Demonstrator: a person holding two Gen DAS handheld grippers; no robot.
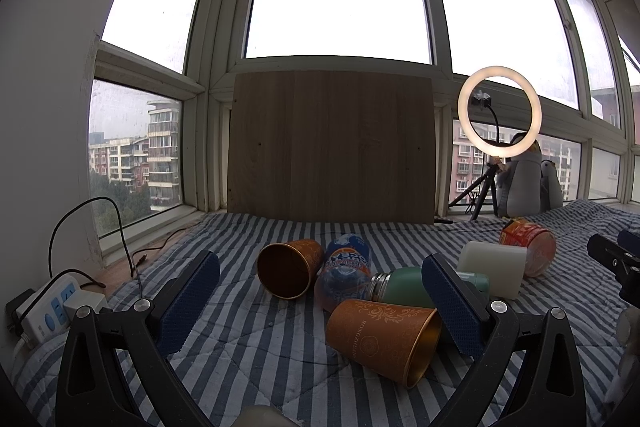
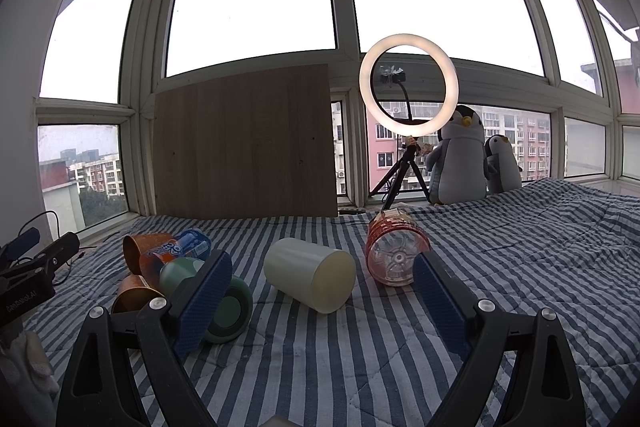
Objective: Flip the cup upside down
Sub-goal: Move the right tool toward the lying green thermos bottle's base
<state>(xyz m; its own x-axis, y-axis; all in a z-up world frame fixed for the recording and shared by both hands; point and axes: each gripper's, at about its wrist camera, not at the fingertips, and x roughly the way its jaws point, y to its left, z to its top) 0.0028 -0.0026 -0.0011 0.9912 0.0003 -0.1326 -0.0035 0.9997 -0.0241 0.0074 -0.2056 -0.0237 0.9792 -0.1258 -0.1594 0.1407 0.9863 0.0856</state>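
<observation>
Two orange paper cups lie on their sides on the striped cloth. The near cup point(image 1: 380, 341) lies between my left gripper's fingers, closer to the right one; the far cup point(image 1: 289, 267) has its mouth facing me. A white cup point(image 2: 310, 274) lies on its side ahead of my right gripper point(image 2: 322, 291), between its fingers' lines but beyond the tips. My left gripper point(image 1: 320, 291) is open and empty. My right gripper is open and empty. The orange cups also show in the right wrist view point(image 2: 136, 291).
A blue-orange plastic bottle point(image 1: 346, 267), a green flask point(image 1: 404, 287) and a red-labelled bottle point(image 2: 394, 253) lie among the cups. A wooden board point(image 1: 332, 147), ring light point(image 2: 408, 85) and penguin toys point(image 2: 460, 155) stand at the window. A power strip point(image 1: 52, 307) lies left.
</observation>
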